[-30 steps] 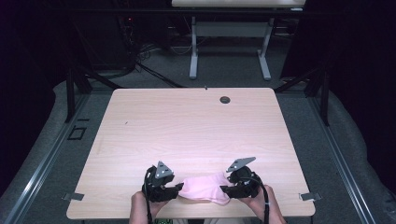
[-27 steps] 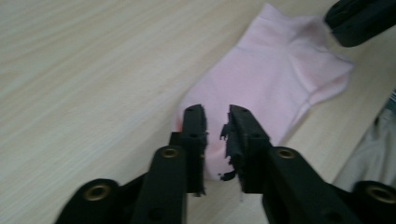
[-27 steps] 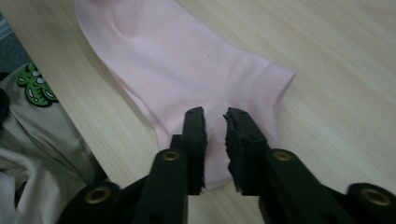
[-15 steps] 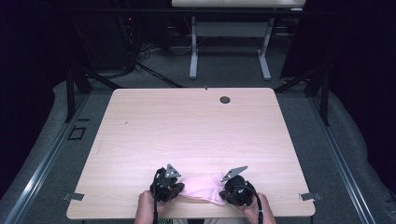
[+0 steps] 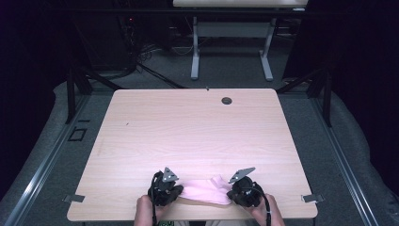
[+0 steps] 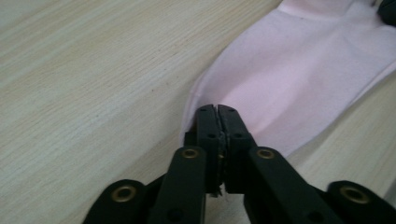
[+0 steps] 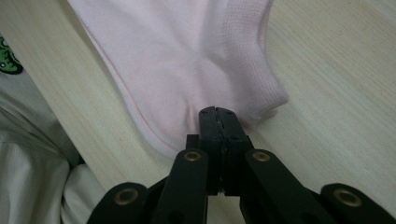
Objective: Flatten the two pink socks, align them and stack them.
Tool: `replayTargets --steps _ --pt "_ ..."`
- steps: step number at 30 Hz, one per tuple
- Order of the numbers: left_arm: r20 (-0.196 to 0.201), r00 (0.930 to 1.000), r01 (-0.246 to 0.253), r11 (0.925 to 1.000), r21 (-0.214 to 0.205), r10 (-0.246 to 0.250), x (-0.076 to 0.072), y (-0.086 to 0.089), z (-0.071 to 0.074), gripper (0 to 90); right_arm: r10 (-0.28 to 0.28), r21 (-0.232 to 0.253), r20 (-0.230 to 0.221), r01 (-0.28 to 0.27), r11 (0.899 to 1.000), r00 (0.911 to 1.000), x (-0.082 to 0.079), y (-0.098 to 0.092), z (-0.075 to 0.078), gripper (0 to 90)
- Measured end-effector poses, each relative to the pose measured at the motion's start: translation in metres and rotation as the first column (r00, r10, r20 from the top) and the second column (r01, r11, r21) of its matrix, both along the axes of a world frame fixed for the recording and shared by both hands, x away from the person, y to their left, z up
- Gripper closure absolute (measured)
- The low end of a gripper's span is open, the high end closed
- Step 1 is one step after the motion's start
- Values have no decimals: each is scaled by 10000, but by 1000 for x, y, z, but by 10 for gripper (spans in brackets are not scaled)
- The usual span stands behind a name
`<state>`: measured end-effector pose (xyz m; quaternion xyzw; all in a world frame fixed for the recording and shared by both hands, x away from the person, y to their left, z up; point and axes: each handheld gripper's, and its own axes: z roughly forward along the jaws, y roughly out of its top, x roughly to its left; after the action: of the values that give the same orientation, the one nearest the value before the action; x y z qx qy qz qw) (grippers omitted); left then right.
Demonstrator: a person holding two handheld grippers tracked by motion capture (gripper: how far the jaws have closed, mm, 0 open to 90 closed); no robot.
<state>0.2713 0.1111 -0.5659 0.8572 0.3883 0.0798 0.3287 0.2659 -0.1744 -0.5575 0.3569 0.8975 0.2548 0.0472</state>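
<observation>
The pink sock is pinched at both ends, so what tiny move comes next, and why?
Probably pull the two ends gently apart. The left tongs and right tongs are each shut on an end of the pink sock, which lies slightly rumpled near the table's front edge.

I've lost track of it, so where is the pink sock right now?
In the high view the pink sock lies flat at the near edge of the table, stretched between the left gripper and the right gripper, each shut on one end.
</observation>
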Motion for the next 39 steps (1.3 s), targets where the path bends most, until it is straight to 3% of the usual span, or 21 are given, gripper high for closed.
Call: replayTargets --steps 2,4,6,9,11,13,15,19,24,31,35,37,38,39 --pt "158 9999 50 9999 -93 -48 -1 -1 4 746 -102 279 -6 102 9996 9999 1 -1 0 891" --pt "560 9984 -63 9999 -141 70 -3 -1 10 648 -149 609 155 140 9980 9998 0 -2 2 847" --pt "828 9964 -157 9996 -254 178 -6 -1 17 519 -337 966 538 284 9949 9980 -1 -5 8 800" --pt "1228 9917 -364 9990 -246 392 -8 3 26 376 -672 1151 1085 547 9918 9918 -1 -11 18 667" --pt "1392 9889 -502 9985 -226 529 -7 10 31 295 -951 1261 1260 792 9889 9875 1 -17 23 519" --pt "1512 9852 -785 9966 -247 814 -5 20 33 234 -1334 1350 1442 1140 9843 9805 2 -25 26 359" --pt "1500 9828 -1045 9940 -316 1081 -2 33 34 189 -1849 1412 1748 1612 9768 9671 4 -34 26 231" --pt "1550 9730 -1680 9853 -317 1709 -2 56 29 153 -2478 1670 1919 2172 9617 9496 3 -54 22 145" --pt "1357 9590 -2489 9684 -168 2489 0 83 16 124 -3025 1449 1808 2789 9493 9358 3 -74 13 79" --pt "1115 9337 -3441 9388 163 3403 6 112 -4 84 -3719 992 1730 3596 9278 9120 10 -98 -3 32" --pt "1042 9171 -3897 9205 298 3849 13 124 -17 60 -4134 704 1829 4075 9105 8920 15 -110 -16 26" --pt "1311 9064 -4089 9120 330 4016 14 128 -22 38 -4314 604 1919 4281 9017 8815 18 -114 -23 7" --pt "1377 9043 -4109 9113 248 4040 15 129 -23 33 -4355 723 1914 4299 9000 8796 18 -117 -25 1" --pt "1424 9016 -4149 9097 187 4084 15 130 -24 33 -4467 849 2005 4388 8946 8719 18 -119 -26 1"
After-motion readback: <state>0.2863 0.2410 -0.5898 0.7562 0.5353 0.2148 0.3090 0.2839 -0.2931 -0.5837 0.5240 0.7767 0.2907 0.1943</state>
